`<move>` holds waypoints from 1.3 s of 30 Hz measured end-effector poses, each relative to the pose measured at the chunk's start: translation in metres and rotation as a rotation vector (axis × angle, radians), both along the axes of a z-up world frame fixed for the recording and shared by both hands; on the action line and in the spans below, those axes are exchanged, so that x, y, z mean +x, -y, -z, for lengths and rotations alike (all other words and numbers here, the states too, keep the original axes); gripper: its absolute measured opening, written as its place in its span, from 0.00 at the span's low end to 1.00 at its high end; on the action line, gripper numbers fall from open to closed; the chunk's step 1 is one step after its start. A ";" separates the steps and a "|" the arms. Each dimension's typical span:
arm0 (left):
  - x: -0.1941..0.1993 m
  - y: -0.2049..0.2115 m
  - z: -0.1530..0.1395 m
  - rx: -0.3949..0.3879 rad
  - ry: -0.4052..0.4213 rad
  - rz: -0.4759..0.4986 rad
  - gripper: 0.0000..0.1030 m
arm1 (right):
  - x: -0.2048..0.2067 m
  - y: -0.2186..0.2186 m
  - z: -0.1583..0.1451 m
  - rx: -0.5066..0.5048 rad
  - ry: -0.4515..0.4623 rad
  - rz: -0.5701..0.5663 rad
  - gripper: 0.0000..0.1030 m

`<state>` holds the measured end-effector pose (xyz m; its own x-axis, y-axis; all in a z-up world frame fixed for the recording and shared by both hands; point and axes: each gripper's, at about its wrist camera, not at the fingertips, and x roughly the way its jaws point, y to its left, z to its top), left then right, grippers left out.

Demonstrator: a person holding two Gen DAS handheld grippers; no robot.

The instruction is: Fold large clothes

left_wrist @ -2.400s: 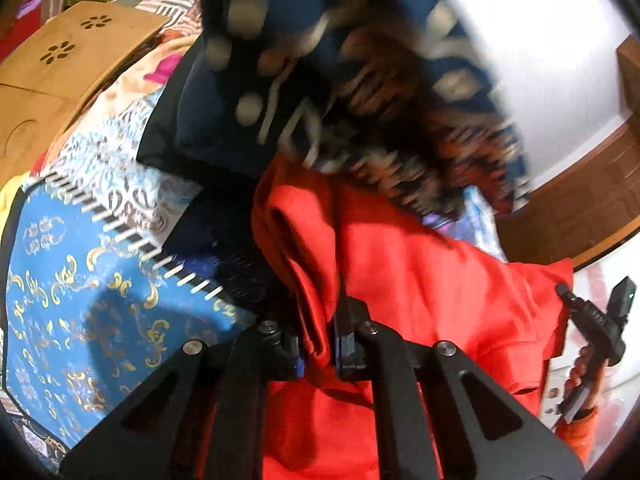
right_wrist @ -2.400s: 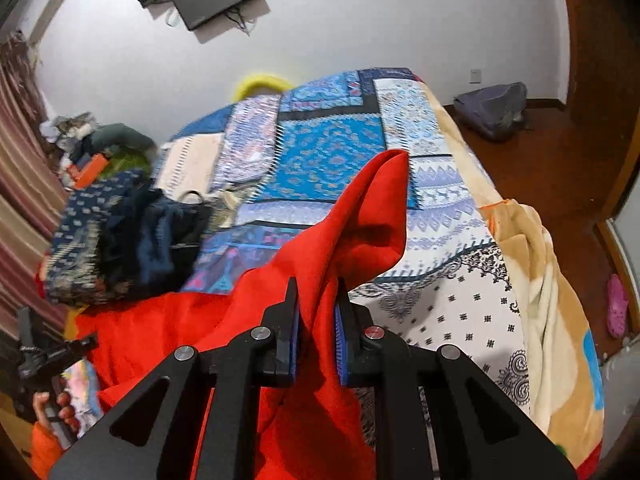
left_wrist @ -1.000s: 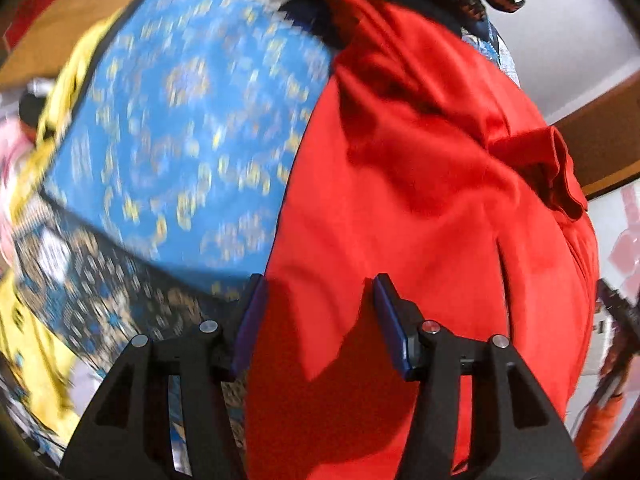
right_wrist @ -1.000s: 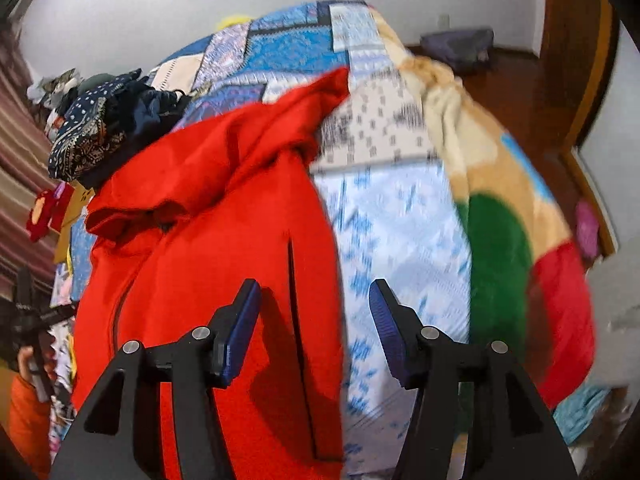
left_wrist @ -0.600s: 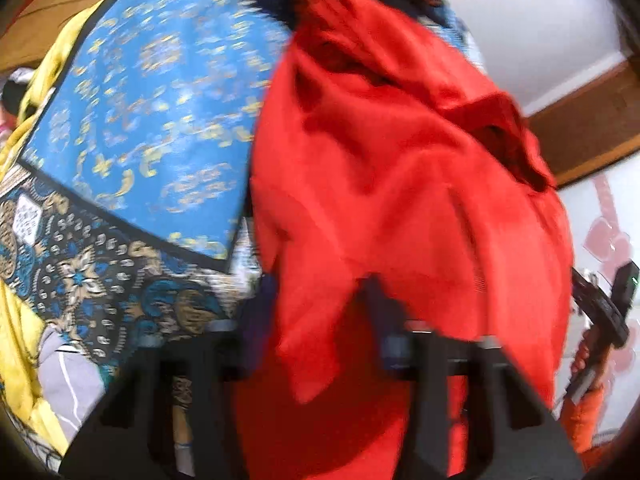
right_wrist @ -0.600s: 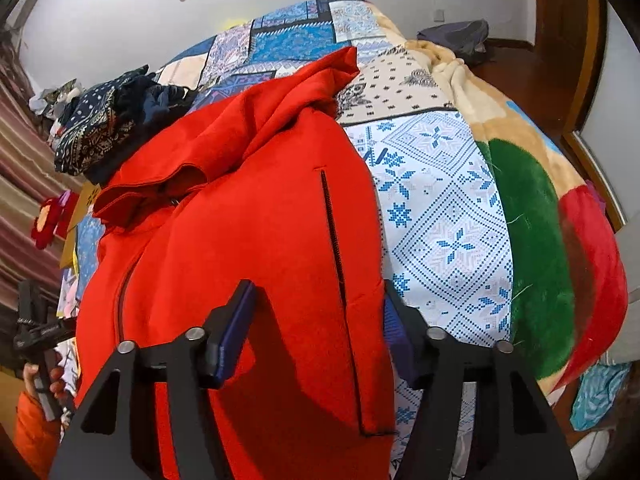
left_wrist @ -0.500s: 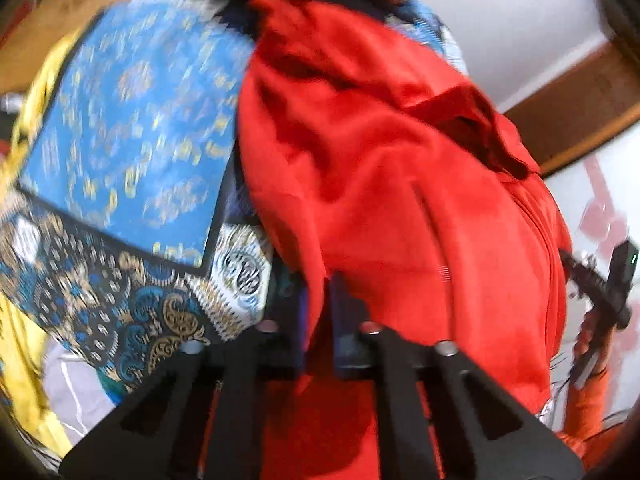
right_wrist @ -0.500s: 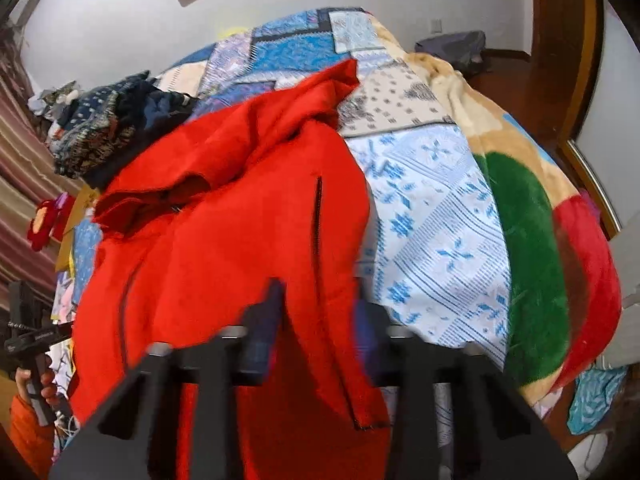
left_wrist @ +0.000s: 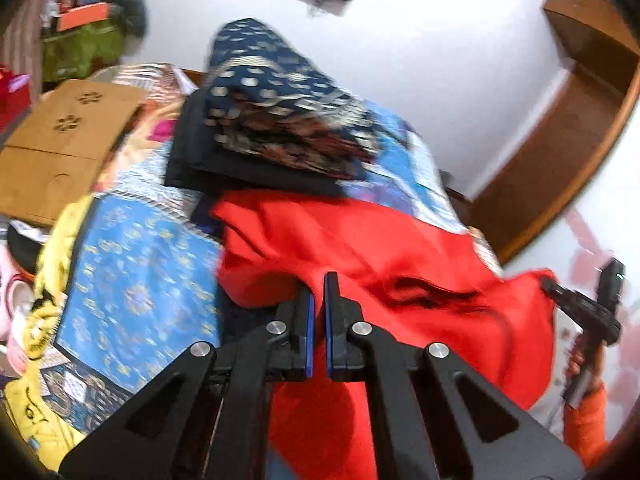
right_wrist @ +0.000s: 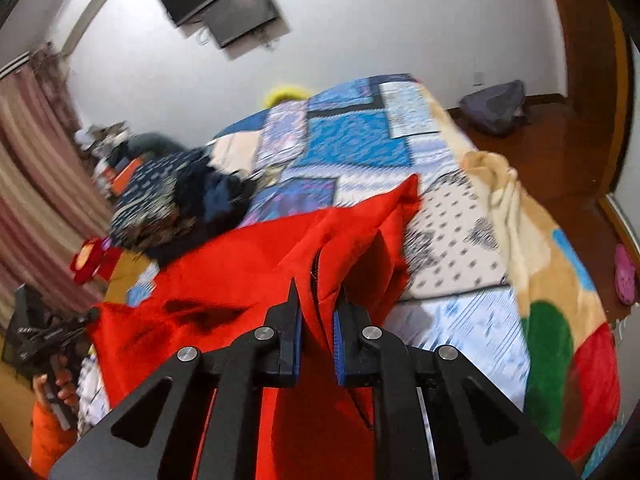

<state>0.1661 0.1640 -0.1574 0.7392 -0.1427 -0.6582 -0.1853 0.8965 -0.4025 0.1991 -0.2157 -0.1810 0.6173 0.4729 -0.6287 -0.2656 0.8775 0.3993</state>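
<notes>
Both grips on. My left gripper (left_wrist: 316, 308) has its jaws clenched on a hem fold of the red jacket (left_wrist: 380, 256); my right gripper (right_wrist: 316, 312) is clamped on the zipper edge (right_wrist: 314, 276) of the same jacket. The garment hangs lifted between my hands, its far part draped over the patchwork bed (right_wrist: 352, 140), near the pile of dark patterned clothes (left_wrist: 272, 120).

Risks, as I judge them: thin bite on the left, so fabric could slip out if I pull the span taut; the trailing far edge could snag that pile and drag it.

Change from a second ago: jaws were spread over the flat-lying jacket; now shut, jacket raised and bunched.
</notes>
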 end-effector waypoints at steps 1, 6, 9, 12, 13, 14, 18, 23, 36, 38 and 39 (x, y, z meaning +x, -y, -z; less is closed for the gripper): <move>0.006 -0.005 0.009 0.018 -0.022 -0.030 0.02 | 0.008 0.002 0.007 -0.010 -0.012 0.028 0.10; 0.029 -0.012 0.061 0.059 -0.182 -0.070 0.03 | 0.035 0.004 0.057 -0.098 -0.116 0.068 0.11; 0.035 -0.007 0.086 0.052 -0.262 -0.047 0.03 | 0.033 0.005 0.073 -0.120 -0.146 0.045 0.14; 0.034 -0.005 0.091 0.036 -0.287 -0.026 0.10 | 0.026 0.009 0.066 -0.130 -0.152 0.034 0.24; 0.031 -0.006 0.089 0.034 -0.294 -0.026 0.14 | 0.027 0.011 0.064 -0.133 -0.166 0.030 0.27; 0.028 -0.007 0.089 0.032 -0.293 -0.027 0.24 | 0.024 0.015 0.061 -0.136 -0.178 0.030 0.28; 0.003 -0.012 0.076 0.034 -0.292 -0.020 0.47 | 0.011 0.027 0.056 -0.152 -0.187 0.037 0.30; -0.030 -0.010 0.087 0.019 -0.357 0.013 0.48 | -0.010 0.039 0.062 -0.149 -0.213 0.042 0.42; -0.064 0.005 0.131 -0.238 -0.379 0.009 0.48 | -0.061 0.029 0.085 -0.111 -0.270 0.021 0.52; -0.062 0.015 0.125 -0.221 -0.364 0.046 0.48 | -0.063 0.025 0.085 -0.126 -0.250 0.022 0.50; -0.061 0.019 0.123 -0.206 -0.359 0.054 0.44 | -0.063 0.023 0.086 -0.130 -0.242 0.024 0.49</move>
<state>0.1049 0.1450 -0.2799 0.4561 -0.3302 -0.8264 -0.3016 0.8163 -0.4926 0.1364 -0.2390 -0.2668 0.4516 0.3654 -0.8139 -0.1543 0.9305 0.3322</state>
